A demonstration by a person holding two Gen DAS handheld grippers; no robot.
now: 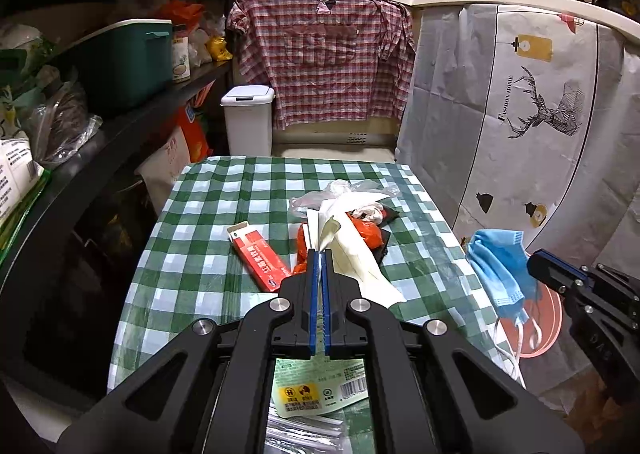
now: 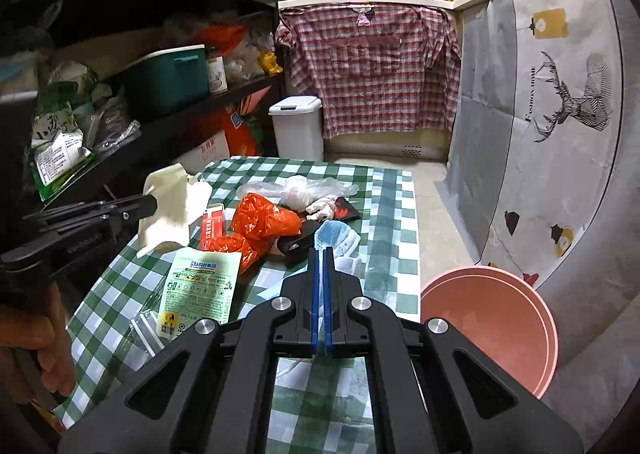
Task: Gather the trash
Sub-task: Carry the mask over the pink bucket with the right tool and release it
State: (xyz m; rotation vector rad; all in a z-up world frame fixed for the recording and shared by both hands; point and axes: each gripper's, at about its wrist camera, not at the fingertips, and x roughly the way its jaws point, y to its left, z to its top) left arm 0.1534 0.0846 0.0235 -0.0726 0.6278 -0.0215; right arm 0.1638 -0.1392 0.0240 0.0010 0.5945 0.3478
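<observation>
Trash lies scattered over the checked bench (image 2: 384,213), and two pieces are already lifted: the left gripper (image 1: 320,252) is clamped on a cream paper wrapper (image 2: 168,205), and the right gripper (image 2: 322,250) is clamped on a blue face mask (image 1: 498,274), which dangles off the bench's edge at 3 o'clock in the left wrist view. Nearest, at 6 o'clock under the left gripper, rest a green-labelled packet (image 2: 200,290) and clear plastic sleeves (image 2: 146,328). Further on sit a red carton (image 1: 260,262) at 10 o'clock, then an orange plastic bag (image 2: 260,225) and a crumpled clear film (image 2: 300,187) at 12. The pink basin (image 2: 492,326), seemingly the drop point, stands low at 4 o'clock beside the bench. The mask hangs by thin fabric with its loops loose; a swing could snag a loop on the bench edge or slip it free short of the basin. The wrapper, pinched at one corner, could tear or flutter out.
</observation>
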